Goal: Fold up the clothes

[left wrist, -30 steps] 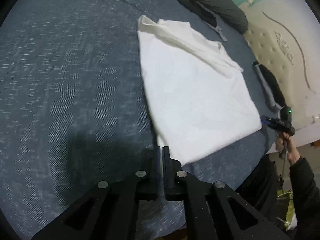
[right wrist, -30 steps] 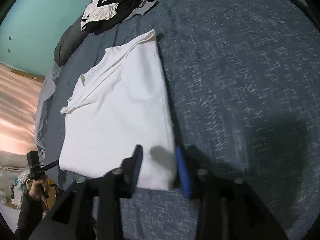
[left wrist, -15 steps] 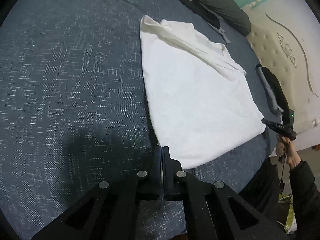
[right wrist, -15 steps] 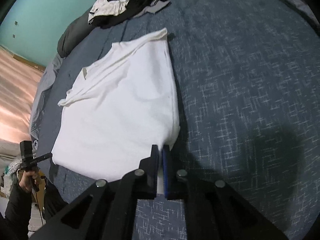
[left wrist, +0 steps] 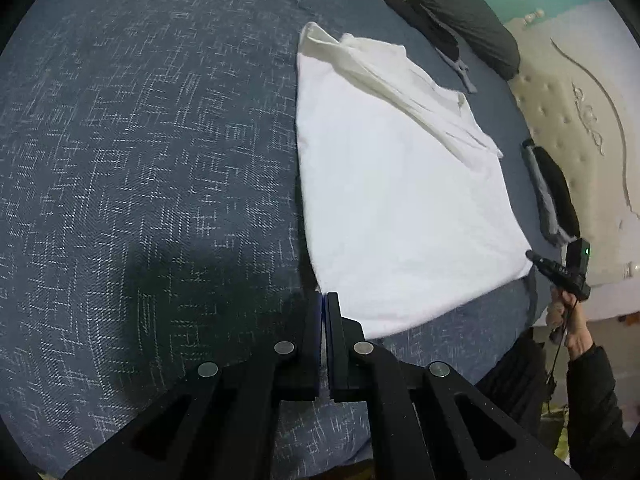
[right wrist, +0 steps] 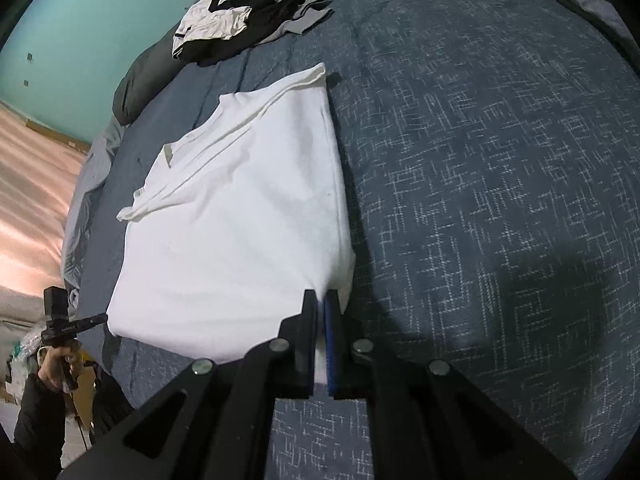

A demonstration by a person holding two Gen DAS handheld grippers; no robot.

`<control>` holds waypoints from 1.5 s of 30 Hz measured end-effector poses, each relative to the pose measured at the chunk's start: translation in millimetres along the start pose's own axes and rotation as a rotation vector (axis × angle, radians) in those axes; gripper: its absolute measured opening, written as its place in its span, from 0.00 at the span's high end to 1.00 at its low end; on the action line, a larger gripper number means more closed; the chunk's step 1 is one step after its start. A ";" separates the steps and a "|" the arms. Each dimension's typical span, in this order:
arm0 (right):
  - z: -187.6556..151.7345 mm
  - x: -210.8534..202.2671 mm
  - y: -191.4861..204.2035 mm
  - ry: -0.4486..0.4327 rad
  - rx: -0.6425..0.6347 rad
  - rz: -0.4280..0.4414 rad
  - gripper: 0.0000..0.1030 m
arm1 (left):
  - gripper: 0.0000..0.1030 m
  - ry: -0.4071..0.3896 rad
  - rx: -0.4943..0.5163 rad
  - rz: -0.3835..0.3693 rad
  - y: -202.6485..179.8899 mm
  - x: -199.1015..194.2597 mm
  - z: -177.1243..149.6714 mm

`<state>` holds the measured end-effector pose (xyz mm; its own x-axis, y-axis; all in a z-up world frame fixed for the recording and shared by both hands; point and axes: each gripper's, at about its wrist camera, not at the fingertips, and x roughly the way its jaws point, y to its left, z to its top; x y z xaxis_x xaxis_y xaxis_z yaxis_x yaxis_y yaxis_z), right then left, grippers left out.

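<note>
A white shirt (left wrist: 400, 208) lies flat on the dark blue bed cover (left wrist: 140, 160), sleeves folded in across its far end. My left gripper (left wrist: 324, 298) is shut on the shirt's near left hem corner. In the right wrist view the same shirt (right wrist: 240, 232) spreads to the left, and my right gripper (right wrist: 321, 296) is shut on the near right hem corner, with white cloth showing between its fingers. Each view also shows the other gripper at the opposite corner: the right gripper (left wrist: 560, 268) and the left gripper (right wrist: 68, 328), each held by a hand in a dark sleeve.
A heap of black, white and grey clothes (right wrist: 240, 20) lies at the far end of the bed beside a dark duvet (left wrist: 460, 12). A folded dark garment (left wrist: 552, 196) rests near the cream headboard (left wrist: 580, 120). Blue cover (right wrist: 480, 160) stretches wide beside the shirt.
My right gripper stood open around the shirt's corner a second ago, then shut on it. The left gripper has stayed shut at its corner and barely moved.
</note>
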<state>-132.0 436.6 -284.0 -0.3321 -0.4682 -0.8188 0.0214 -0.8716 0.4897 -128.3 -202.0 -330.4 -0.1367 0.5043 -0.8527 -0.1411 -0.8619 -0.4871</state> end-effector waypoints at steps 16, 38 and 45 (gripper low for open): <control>-1.2 -1.8 7.8 0.004 -0.008 0.006 0.97 | 0.79 0.042 0.023 -0.011 5.1 20.9 -5.3; -0.6 -5.8 1.9 -0.034 -0.004 -0.011 0.97 | 0.99 -0.013 0.077 0.021 6.5 -0.5 -1.7; -4.1 2.7 -3.6 -0.015 0.026 0.010 0.97 | 0.98 -0.004 0.097 -0.003 -3.1 13.9 -0.1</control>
<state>-129.1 437.9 -289.1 -0.3464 -0.4742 -0.8094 -0.0002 -0.8628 0.5055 -129.7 -192.3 -340.8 -0.1399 0.5075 -0.8502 -0.2356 -0.8511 -0.4693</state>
